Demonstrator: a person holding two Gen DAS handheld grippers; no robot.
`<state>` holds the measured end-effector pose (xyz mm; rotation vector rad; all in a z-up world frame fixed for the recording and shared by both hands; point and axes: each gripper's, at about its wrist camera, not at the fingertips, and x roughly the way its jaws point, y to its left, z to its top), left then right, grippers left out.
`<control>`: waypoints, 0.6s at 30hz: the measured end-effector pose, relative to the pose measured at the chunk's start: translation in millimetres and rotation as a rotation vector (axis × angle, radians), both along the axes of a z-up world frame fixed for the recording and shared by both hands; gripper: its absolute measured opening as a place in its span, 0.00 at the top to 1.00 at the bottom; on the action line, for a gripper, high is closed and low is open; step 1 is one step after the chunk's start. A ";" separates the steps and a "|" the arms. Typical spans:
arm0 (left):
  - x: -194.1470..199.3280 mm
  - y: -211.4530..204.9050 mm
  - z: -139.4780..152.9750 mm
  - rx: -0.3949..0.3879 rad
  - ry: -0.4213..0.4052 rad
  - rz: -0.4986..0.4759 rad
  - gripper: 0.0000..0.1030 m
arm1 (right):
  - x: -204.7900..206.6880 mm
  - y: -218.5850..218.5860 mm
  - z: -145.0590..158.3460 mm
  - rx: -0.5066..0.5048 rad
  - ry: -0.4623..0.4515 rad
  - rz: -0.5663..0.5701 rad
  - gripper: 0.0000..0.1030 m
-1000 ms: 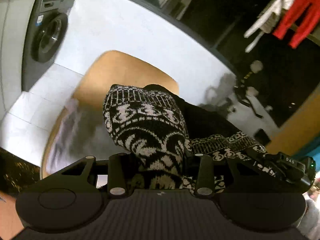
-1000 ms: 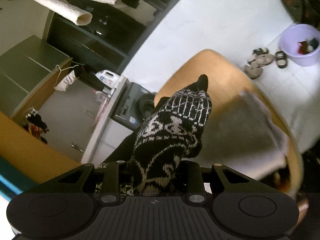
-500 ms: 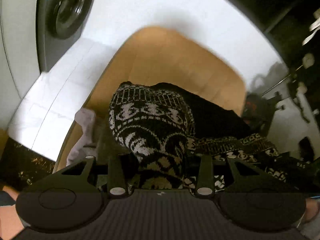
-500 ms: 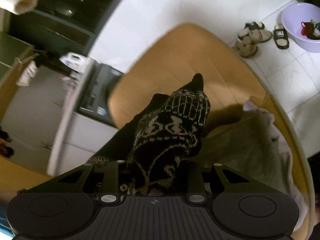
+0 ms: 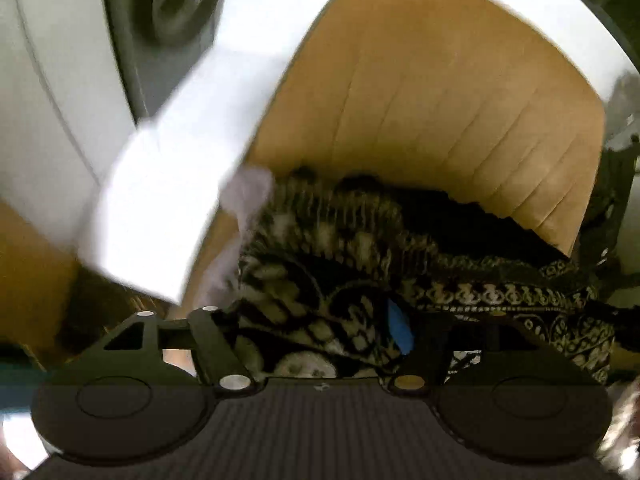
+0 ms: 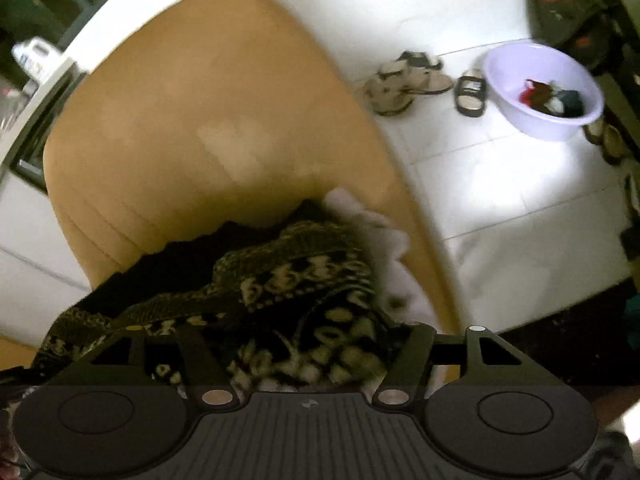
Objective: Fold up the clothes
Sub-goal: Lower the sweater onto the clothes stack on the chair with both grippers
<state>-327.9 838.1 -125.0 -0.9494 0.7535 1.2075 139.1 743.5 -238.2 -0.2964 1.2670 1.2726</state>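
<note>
Your left tongs (image 5: 320,332) stand with their fingers (image 5: 216,344) spread wide, and the black-and-cream patterned knit garment (image 5: 320,264) fills the gap between them — whether either finger actually presses the knit cannot be told through the motion blur. A small blue patch (image 5: 400,330) shows against the garment just inside the right-hand finger. Your right tongs (image 6: 304,356) are likewise wide apart, the same patterned knit garment (image 6: 296,280) bunched between their fingers (image 6: 200,356) and spilling forward; again no firm pinch is visible. The garment lies on the tan table (image 5: 440,100), at its near edge directly ahead of both tongs, with its black portion reaching farther onto the wood. A pale grey-white cloth (image 6: 396,264) lies touching the garment's outer side, at the table's rim (image 6: 432,240). Beyond the table, on the white tiled floor (image 6: 500,184), you see sandals (image 6: 404,80) beside a lilac basin (image 6: 544,88) — both well apart from the garment. A washing machine (image 5: 168,12) stands left of the table.
</note>
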 end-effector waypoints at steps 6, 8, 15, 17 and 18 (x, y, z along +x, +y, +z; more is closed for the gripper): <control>0.9 -25.7 47.5 0.169 0.034 -0.023 0.20 | -8.9 -38.5 27.7 0.016 -0.180 -0.036 0.44; 8.2 -36.7 50.5 0.186 0.013 -0.062 0.15 | -12.0 -46.3 37.7 0.043 -0.251 -0.059 0.42; 35.5 -55.2 -11.2 0.039 0.048 -0.186 0.08 | -40.7 -42.2 27.9 0.121 -0.103 0.059 0.31; 31.5 -50.2 -27.0 0.033 0.047 -0.159 0.08 | -39.3 -37.6 8.1 0.069 -0.054 0.023 0.29; 29.6 -47.7 -35.0 0.030 0.046 -0.145 0.06 | -38.8 -34.2 -2.6 0.028 -0.072 0.009 0.30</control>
